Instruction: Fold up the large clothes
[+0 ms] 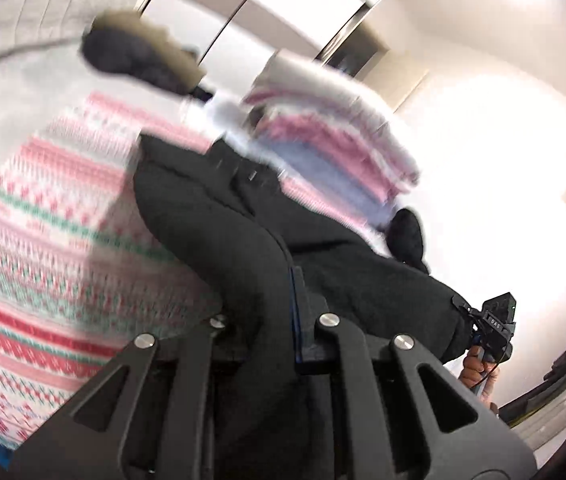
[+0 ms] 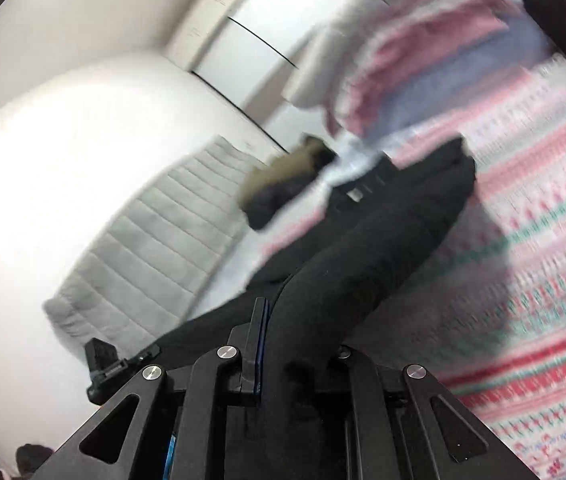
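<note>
A large black garment [image 1: 219, 216] lies stretched across a pink, white and green patterned blanket [image 1: 43, 248]. My left gripper [image 1: 271, 320] is shut on one end of the black garment; cloth bunches between its jaws. My right gripper [image 2: 283, 340] is shut on the other end of the black garment [image 2: 383, 232], which runs away from it over the blanket [image 2: 543, 240]. The right gripper also shows in the left wrist view [image 1: 491, 328], held by a hand at the garment's far edge. The left gripper shows in the right wrist view [image 2: 111, 368]. Both views are motion-blurred.
A stack of folded pink, white and blue clothes [image 1: 323, 140] sits beyond the garment. A dark jacket with a tan fur trim [image 1: 143, 52] lies near a grey padded headboard [image 2: 143, 248]. White walls and a closet door [image 1: 283, 12] lie behind.
</note>
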The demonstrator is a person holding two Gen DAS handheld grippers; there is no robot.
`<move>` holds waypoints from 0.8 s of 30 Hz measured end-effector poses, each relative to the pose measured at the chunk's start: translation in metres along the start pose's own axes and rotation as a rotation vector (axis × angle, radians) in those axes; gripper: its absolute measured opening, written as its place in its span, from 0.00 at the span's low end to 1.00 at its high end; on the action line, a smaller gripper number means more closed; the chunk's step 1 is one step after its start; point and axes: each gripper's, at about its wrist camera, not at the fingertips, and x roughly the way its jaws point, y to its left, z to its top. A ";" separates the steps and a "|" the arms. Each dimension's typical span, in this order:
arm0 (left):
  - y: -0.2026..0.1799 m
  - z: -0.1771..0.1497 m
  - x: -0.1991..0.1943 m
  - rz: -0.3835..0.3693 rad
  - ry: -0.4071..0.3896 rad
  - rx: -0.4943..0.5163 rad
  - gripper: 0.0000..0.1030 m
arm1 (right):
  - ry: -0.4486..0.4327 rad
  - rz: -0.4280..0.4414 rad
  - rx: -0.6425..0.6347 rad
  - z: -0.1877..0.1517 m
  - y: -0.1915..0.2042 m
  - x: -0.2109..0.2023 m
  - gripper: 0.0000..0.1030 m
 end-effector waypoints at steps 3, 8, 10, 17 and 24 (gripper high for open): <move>-0.009 0.008 -0.043 -0.044 -0.078 0.035 0.13 | -0.046 0.062 -0.064 -0.001 0.033 -0.017 0.14; -0.028 0.023 -0.104 -0.101 -0.178 0.085 0.14 | -0.100 0.079 -0.150 -0.003 0.085 -0.063 0.14; -0.033 0.023 -0.119 -0.113 -0.197 0.092 0.14 | -0.122 0.073 -0.157 -0.001 0.100 -0.080 0.14; 0.008 0.028 -0.082 0.020 -0.103 -0.028 0.16 | -0.100 -0.059 -0.046 0.013 0.085 -0.072 0.14; 0.070 0.055 0.026 0.220 0.008 -0.177 0.19 | -0.084 -0.322 0.108 0.037 0.006 0.017 0.14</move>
